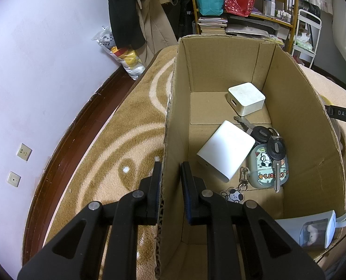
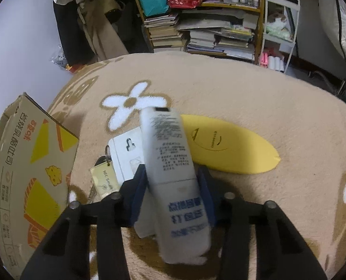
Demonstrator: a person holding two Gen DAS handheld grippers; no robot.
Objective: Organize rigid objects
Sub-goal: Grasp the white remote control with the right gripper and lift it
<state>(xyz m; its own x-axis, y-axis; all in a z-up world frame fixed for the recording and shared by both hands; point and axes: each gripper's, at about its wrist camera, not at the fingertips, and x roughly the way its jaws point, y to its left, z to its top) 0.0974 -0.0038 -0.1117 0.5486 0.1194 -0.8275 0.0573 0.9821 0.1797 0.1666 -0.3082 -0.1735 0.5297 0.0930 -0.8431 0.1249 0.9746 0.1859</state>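
My left gripper (image 1: 170, 177) is shut on the left wall of an open cardboard box (image 1: 219, 70), one finger outside and one inside. Inside lie a white cube charger (image 1: 246, 98), a white power bank (image 1: 226, 150), a bunch of black-headed keys (image 1: 269, 144) and a cartoon earbud case (image 1: 264, 170) with a charm. My right gripper (image 2: 173, 182) is shut on a long white remote control (image 2: 170, 163), held above the rug. Under it lie a white flat box (image 2: 126, 154), a key tag (image 2: 102, 177) and a yellow oval case (image 2: 229, 144). The box (image 2: 32, 175) stands at the left.
A tan rug with white flowers (image 2: 266, 98) covers the floor. A bookshelf with stacked books (image 2: 208, 35), a white trolley (image 2: 280, 30) and hanging clothes (image 1: 135, 11) stand at the back. A pale blue pouch (image 1: 313, 231) lies by the box's near right corner.
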